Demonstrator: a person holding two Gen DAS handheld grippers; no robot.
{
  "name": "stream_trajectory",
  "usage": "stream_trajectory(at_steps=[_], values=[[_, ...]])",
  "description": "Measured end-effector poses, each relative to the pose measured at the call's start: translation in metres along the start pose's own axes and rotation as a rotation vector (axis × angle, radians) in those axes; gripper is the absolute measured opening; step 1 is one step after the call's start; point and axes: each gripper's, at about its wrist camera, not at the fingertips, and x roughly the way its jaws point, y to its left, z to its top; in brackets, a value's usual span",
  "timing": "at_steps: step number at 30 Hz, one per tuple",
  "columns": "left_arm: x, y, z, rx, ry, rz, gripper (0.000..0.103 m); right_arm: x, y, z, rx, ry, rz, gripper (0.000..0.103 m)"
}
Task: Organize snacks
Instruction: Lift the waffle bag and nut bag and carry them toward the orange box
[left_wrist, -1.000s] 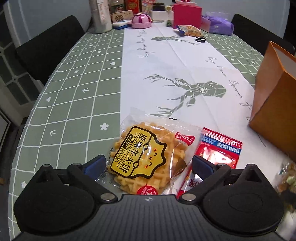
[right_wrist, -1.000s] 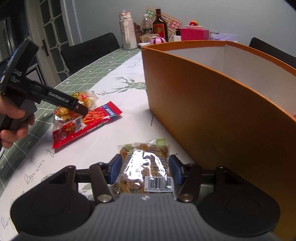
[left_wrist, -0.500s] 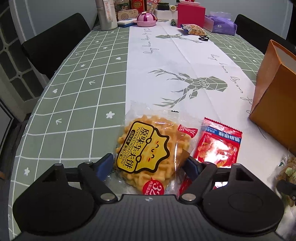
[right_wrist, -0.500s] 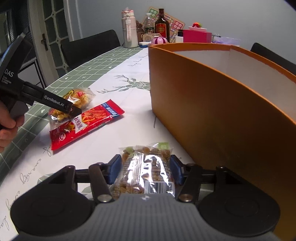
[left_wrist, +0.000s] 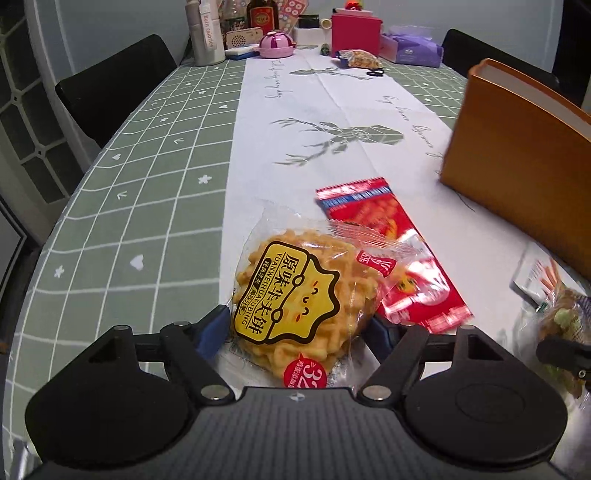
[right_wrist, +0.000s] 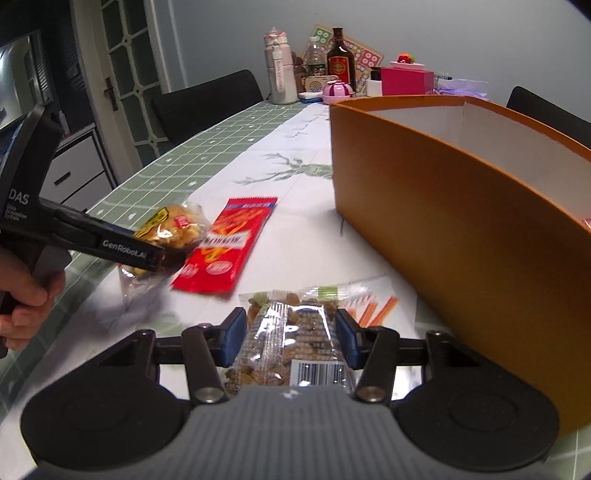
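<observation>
Round golden waffle cake packet (left_wrist: 301, 295), clear wrap with yellow label, pinched in left gripper (left_wrist: 295, 328), lifted over the red snack packet (left_wrist: 384, 243) on the table (left_wrist: 147, 206). Clear nut mix packet (right_wrist: 291, 343) with barcode, clamped in right gripper (right_wrist: 290, 338), beside orange box (right_wrist: 461, 236).

Orange box (right_wrist: 461, 206) rightward (tablecloth (left_wrist: 155, 177) leftward)

- Pink box (left_wrist: 355, 32) at the table's far end
- Dark bottle (right_wrist: 340, 62) beside a white flask (left_wrist: 205, 31)
- Black chair (left_wrist: 110, 79) at the green tablecloth (left_wrist: 147, 155)
</observation>
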Motion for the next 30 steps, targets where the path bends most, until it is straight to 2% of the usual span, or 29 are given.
stream_trajectory(at_steps=[6, 14, 15, 17, 18, 19, 24, 30], values=[[-0.026, -0.020, -0.035, 0.030, -0.040, -0.022, 0.087, -0.020, 0.006, -0.034, -0.021, -0.001, -0.004, 0.052], [-0.060, -0.050, -0.080, 0.097, -0.091, -0.076, 0.089, -0.035, 0.004, -0.052, 0.003, -0.026, -0.024, 0.057], [-0.063, -0.053, -0.085, 0.111, -0.104, -0.081, 0.089, -0.036, 0.004, -0.053, 0.003, -0.028, -0.027, 0.060], [-0.065, -0.056, -0.092, 0.141, -0.133, -0.078, 0.095, -0.037, 0.006, -0.057, -0.005, -0.029, -0.024, 0.072], [-0.065, -0.054, -0.094, 0.148, -0.149, -0.084, 0.096, -0.037, 0.008, -0.058, -0.013, -0.029, -0.016, 0.080], [-0.064, -0.052, -0.094, 0.150, -0.158, -0.092, 0.096, -0.037, 0.010, -0.060, -0.025, -0.029, -0.009, 0.084], [-0.066, -0.051, -0.100, 0.201, -0.214, -0.099, 0.096, -0.041, 0.020, -0.069, -0.071, -0.038, -0.036, 0.084], [-0.063, -0.049, -0.099, 0.193, -0.221, -0.136, 0.097, -0.047, 0.016, -0.072, 0.018, -0.060, -0.038, 0.084]])
